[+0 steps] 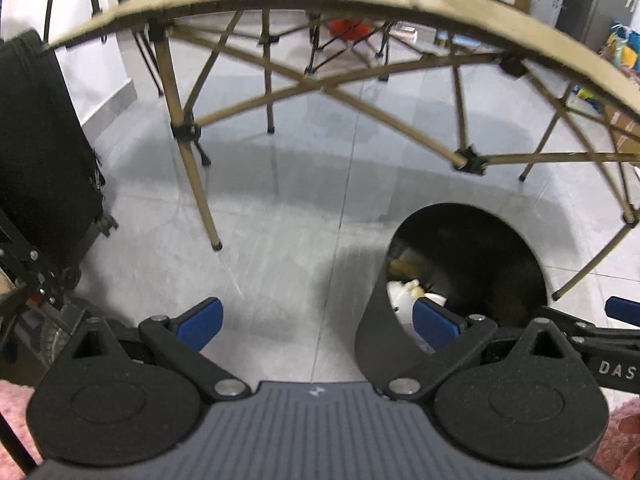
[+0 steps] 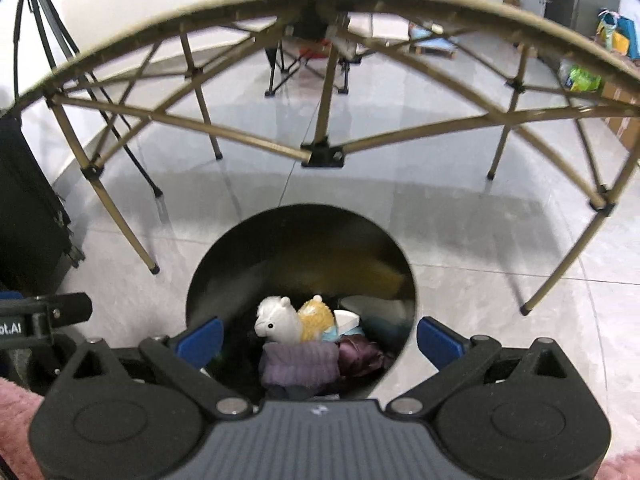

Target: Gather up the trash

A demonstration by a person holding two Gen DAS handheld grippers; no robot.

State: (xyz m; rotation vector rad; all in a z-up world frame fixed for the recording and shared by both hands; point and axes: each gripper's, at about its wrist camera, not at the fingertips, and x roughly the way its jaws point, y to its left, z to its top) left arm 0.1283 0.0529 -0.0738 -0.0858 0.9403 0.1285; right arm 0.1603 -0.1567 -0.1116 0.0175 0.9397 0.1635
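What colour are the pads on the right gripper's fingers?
Blue pads on black arms, clearest in the right wrist view.

The bin [image 2: 224, 280] is black; inside sit a white alpaca toy [image 2: 276, 320], a yellow one [image 2: 318, 316] and purple cloth [image 2: 300, 364]. Tan tabletop [image 2: 120, 40], pale grey floor [image 2: 460, 240].

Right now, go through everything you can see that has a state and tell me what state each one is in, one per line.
left gripper: open, empty, above the floor beside the bin.
right gripper: open, empty, over the bin mouth.
trash bin: upright, no lid, partly filled.
alpaca toy: inside the bin, on top of the pile.
purple cloth: crumpled in the bin, under the toy.
folding table: unfolded, standing behind the bin.
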